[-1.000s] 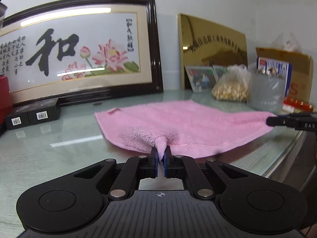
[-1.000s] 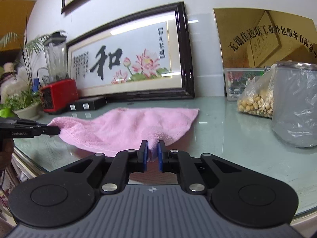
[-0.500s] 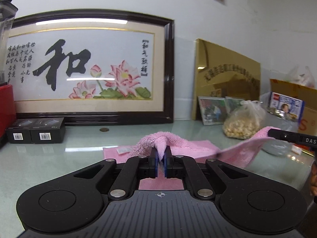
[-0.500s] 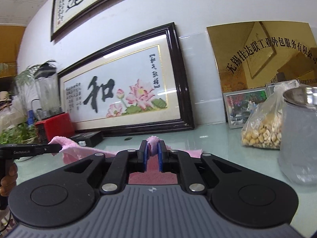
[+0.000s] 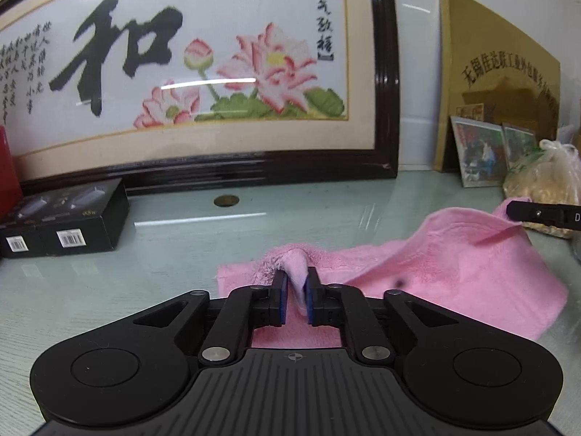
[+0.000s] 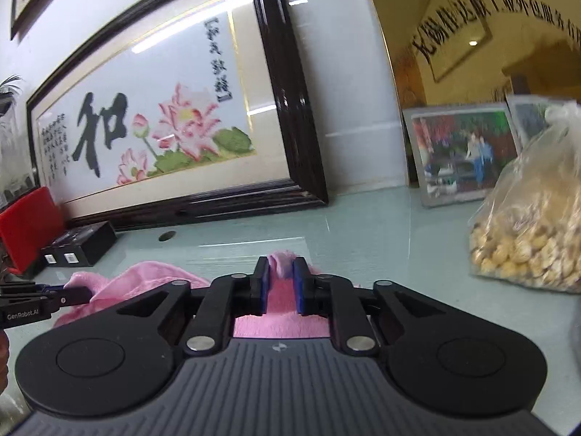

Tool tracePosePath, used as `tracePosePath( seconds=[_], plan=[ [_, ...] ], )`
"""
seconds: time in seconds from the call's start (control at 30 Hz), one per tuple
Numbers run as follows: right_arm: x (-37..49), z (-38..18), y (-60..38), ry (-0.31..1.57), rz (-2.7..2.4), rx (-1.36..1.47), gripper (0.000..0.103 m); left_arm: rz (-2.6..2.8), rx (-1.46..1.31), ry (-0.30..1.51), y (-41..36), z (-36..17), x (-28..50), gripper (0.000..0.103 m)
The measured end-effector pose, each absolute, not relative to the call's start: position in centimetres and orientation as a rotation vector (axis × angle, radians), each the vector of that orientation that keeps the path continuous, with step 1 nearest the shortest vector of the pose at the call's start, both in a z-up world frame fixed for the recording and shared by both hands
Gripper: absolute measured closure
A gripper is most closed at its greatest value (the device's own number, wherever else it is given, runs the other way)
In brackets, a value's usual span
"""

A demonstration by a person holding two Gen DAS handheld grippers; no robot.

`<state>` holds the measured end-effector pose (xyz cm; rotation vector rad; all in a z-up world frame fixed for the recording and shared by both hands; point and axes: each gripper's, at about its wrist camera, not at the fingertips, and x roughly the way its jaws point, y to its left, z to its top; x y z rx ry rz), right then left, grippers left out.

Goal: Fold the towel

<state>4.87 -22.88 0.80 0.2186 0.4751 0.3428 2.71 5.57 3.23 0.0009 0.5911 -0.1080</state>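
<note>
Left fingers: you are pinching a tuft of the pink towel (image 5: 435,272) in your left gripper (image 5: 297,292), blue pads pressed on the cloth.
Right fingers: your right gripper (image 6: 279,278) is nipping another towel corner, pads closed on the fabric.
Towel: it is draping between both grips, sagging onto the glass table (image 5: 109,290), with more cloth showing beneath both tools.
Key relation: from the left camera, your right tool is showing at 3 o'clock, so the held edge is running 9 to 3 across you.
Coming move: you are likely laying this edge toward 12 o'clock, both hands equally near.
Clearance: the black box (image 5: 65,229) is sitting at 10 o'clock, the snack bag (image 6: 526,225) at 2 o'clock.
</note>
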Motion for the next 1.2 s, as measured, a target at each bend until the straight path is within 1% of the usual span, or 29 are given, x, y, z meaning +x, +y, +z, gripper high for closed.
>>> tracePosePath(
  seconds=[0.03,0.07,0.1,0.13,0.17,0.23,0.33,0.4,0.5,0.53,0.67,0.7,0.73,0.8,0.83,0.87,0.97,1.07,1.2],
  plan=[
    [5.1,0.5,-23.1,0.489,0.345,0.231,0.069,-0.091,-0.002,0.586,5.9,3.3,2.9,0.068],
    [5.2,0.3,-23.4,0.495,0.347,0.251,0.067,-0.067,-0.003,0.574,6.4,3.3,3.1,0.061],
    [5.1,0.4,-23.7,0.479,0.344,0.261,0.056,-0.042,-0.004,0.558,6.8,3.4,3.1,0.056],
    [4.8,0.7,-23.9,0.450,0.333,0.259,0.045,-0.018,-0.007,0.540,7.2,3.6,3.1,0.044],
    [4.2,1.0,-24.0,0.406,0.311,0.248,0.042,0.004,-0.018,0.519,7.7,3.8,2.9,0.038],
    [3.3,1.6,-24.4,0.338,0.294,0.236,0.041,-0.002,-0.035,0.496,8.3,4.2,2.5,0.038],
    [2.9,2.1,-24.6,0.318,0.339,0.247,0.031,-0.083,-0.053,0.526,8.3,4.1,2.1,0.038],
    [3.3,1.9,-24.7,0.356,0.384,0.279,0.031,-0.155,-0.047,0.575,7.7,3.7,2.5,0.039],
    [4.6,1.1,-25.0,0.465,0.499,0.369,0.028,-0.228,-0.003,0.650,6.3,2.6,2.9,0.039],
    [5.0,0.8,-24.9,0.499,0.517,0.384,0.025,-0.235,0.013,0.667,6.0,2.3,2.9,0.039],
    [6.8,-0.8,-24.6,0.656,0.504,0.405,0.024,-0.236,0.072,0.716,5.1,1.3,3.0,0.038],
    [7.1,-1.1,-24.6,0.686,0.469,0.392,0.026,-0.235,0.079,0.722,5.1,1.1,3.0,0.037],
    [7.2,-1.2,-24.7,0.690,0.456,0.383,0.028,-0.231,0.091,0.723,5.0,1.0,3.0,0.036],
    [7.2,-1.5,-24.8,0.697,0.437,0.369,0.028,-0.219,0.118,0.717,5.0,0.8,2.8,0.031],
    [7.1,-1.5,-24.7,0.696,0.437,0.353,0.028,-0.213,0.132,0.714,5.0,0.7,2.8,0.027],
    [6.9,-1.4,-24.3,0.693,0.433,0.319,0.028,-0.203,0.143,0.709,5.0,0.7,2.7,0.023],
    [6.4,-1.4,-23.2,0.685,0.412,0.213,0.028,-0.186,0.138,0.711,5.5,0.6,2.5,0.018],
    [5.8,-1.4,-21.9,0.677,0.383,0.107,0.028,-0.188,0.093,0.733,6.6,0.5,2.6,0.016],
    [5.4,-1.4,-21.3,0.678,0.369,0.046,0.028,-0.186,0.091,0.728,6.9,0.5,2.4,0.016]
  ],
)
